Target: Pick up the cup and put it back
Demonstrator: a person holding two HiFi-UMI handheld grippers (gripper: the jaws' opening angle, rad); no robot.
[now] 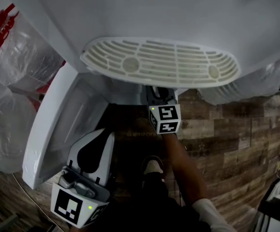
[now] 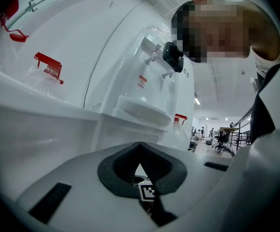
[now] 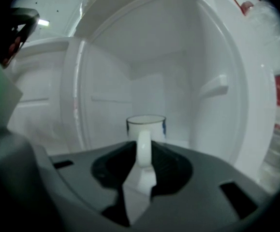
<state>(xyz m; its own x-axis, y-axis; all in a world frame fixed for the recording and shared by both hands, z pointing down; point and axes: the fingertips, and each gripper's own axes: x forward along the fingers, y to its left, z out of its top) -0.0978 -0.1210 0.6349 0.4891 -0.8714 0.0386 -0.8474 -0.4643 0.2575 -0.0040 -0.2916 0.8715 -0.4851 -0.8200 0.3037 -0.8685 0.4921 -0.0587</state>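
Observation:
A white cup (image 3: 146, 127) with a blue mark on its side stands upright on the floor of the water dispenser's lower cabinet (image 3: 178, 81). Its handle (image 3: 143, 151) points straight at me and lies between the jaws of my right gripper (image 3: 142, 170). The pads stand a little wider than the handle, and floor shows beside it. In the head view only that gripper's marker cube (image 1: 165, 119) shows, its jaws hidden under the drip tray (image 1: 161, 62). My left gripper (image 1: 106, 137) hangs low at the left, shut and empty, outside the cabinet.
The cabinet door (image 1: 57, 124) stands swung open to the left, close to the left gripper. Plastic-wrapped water bottles (image 1: 14, 57) crowd the left side. The person's shoe (image 1: 153, 167) rests on the wood floor (image 1: 227, 129). The dispenser's taps (image 2: 159, 57) are above the tray.

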